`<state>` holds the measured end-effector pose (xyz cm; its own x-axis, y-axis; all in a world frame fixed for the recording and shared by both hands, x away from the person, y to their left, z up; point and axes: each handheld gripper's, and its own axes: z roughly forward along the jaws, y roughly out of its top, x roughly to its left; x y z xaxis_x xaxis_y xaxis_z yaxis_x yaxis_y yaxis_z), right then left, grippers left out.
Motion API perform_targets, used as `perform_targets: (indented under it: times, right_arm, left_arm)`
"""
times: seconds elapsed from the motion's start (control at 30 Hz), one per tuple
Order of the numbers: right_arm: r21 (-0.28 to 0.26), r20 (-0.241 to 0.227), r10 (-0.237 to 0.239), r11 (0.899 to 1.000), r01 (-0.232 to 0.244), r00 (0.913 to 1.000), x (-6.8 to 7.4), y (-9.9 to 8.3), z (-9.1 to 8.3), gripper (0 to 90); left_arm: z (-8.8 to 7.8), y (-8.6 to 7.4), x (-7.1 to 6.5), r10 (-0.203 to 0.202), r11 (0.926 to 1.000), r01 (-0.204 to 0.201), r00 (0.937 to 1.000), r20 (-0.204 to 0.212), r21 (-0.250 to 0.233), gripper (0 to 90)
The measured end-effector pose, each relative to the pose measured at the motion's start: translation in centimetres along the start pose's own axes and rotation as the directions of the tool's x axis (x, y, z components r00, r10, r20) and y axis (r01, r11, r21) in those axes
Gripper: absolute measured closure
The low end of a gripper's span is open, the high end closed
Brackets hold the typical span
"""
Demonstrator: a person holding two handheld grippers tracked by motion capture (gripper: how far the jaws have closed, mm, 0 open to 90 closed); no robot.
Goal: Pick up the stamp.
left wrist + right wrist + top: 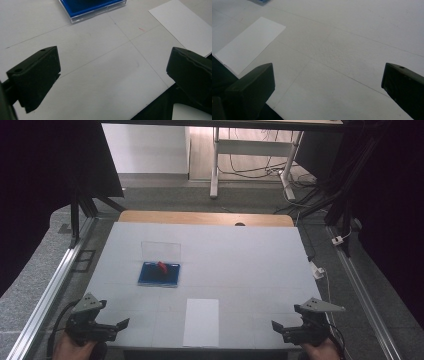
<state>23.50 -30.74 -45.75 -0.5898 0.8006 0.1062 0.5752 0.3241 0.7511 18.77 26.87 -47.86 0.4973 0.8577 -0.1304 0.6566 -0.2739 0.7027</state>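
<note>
Grey floor [40, 285] is seen around one white table [250, 265]. One paper sheet [201, 322] is laid at the near edge, between two grippers. One blue case [159, 274] is set farther back, lid up. Left gripper [120, 326] and right gripper [277, 327] are held wide, gripping nothing.

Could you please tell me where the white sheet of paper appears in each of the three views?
High view: white sheet of paper lies bottom centre, at the table's near edge.
Left gripper view: upper right corner.
Right gripper view: upper left.
Shared landmark: the blue case, beyond the sheet.
</note>
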Motion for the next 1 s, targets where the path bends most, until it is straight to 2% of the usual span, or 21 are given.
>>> perform_targets:
  times: [0.47, 0.6, 0.7, 0.83, 1.0]
  right_arm:
    - [0.008, -0.012, -0.003, 1.000, 0.004, 0.9999, -0.04, 0.02, 0.06, 0.0]
    - [0.012, -0.012, -0.008, 1.000, 0.008, 0.9999, -0.02, 0.04, 0.10, 0.0]
    - [0.014, -0.014, -0.007, 1.000, 0.007, 0.9999, -0.03, 0.04, 0.11, 0.0]
    - [0.017, -0.018, -0.006, 1.000, 0.006, 0.9998, -0.06, 0.04, 0.13, 0.0]
    - [0.017, -0.018, -0.004, 1.000, 0.004, 0.9998, -0.02, 0.05, 0.18, 0.0]
  left_arm:
    - [0.17, 0.11, -0.15, -0.006, 0.9997, 0.007, 0.9995, -0.032, 0.021, 0.0]
    - [-0.01, 0.20, -0.21, -0.019, 0.9998, 0.019, 0.9995, -0.025, -0.002, 0.0]
    - [-0.11, 0.41, -0.42, -0.007, 1.0000, 0.006, 0.9992, -0.040, -0.007, 0.0]
    - [-0.09, 0.57, -0.43, -0.005, 0.9998, 0.005, 0.9998, -0.019, -0.018, 0.0]
    - [-0.10, 0.79, -0.36, 0.011, 0.9996, -0.012, 0.9998, -0.018, -0.026, 0.0]
